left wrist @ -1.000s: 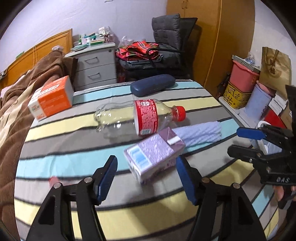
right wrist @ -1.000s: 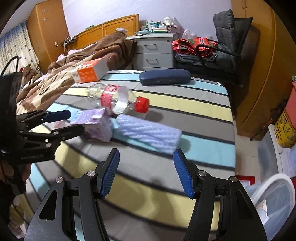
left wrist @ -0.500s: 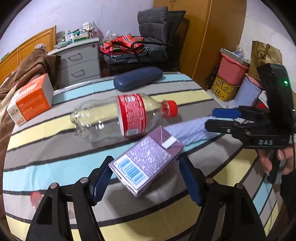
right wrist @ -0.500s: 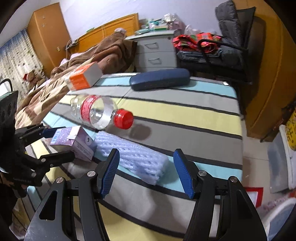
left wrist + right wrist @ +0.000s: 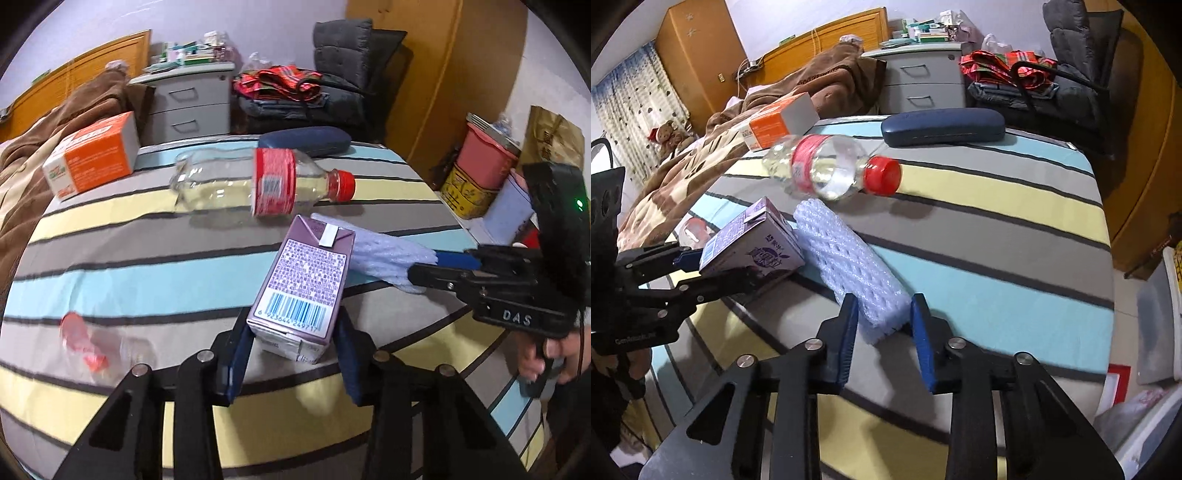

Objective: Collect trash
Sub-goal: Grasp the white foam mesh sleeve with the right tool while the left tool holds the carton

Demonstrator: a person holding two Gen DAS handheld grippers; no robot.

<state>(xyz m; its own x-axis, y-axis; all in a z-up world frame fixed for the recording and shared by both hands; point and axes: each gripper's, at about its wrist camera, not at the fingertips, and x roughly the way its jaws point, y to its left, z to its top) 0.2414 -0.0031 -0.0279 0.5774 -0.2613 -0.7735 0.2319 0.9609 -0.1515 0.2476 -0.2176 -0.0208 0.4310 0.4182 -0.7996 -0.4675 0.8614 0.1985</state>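
A purple drink carton (image 5: 304,288) lies on the striped table, and my left gripper (image 5: 291,354) is shut on its near end; it also shows in the right wrist view (image 5: 753,245). A white foam net sleeve (image 5: 849,269) lies beside the carton. My right gripper (image 5: 882,328) is shut on its near end, and the sleeve shows in the left wrist view (image 5: 384,254). An empty clear bottle with red cap and label (image 5: 258,182) lies beyond both; it shows in the right wrist view (image 5: 831,171) too.
An orange box (image 5: 92,155) and a dark blue glasses case (image 5: 304,142) lie at the table's far side. A small clear item with red parts (image 5: 85,343) lies near left. Bins and a bag (image 5: 487,162) stand right of the table edge (image 5: 443,199).
Both grippers moved forward and closed: the left onto the purple carton, the right onto the foam sleeve. The bottle has shifted slightly on the table.
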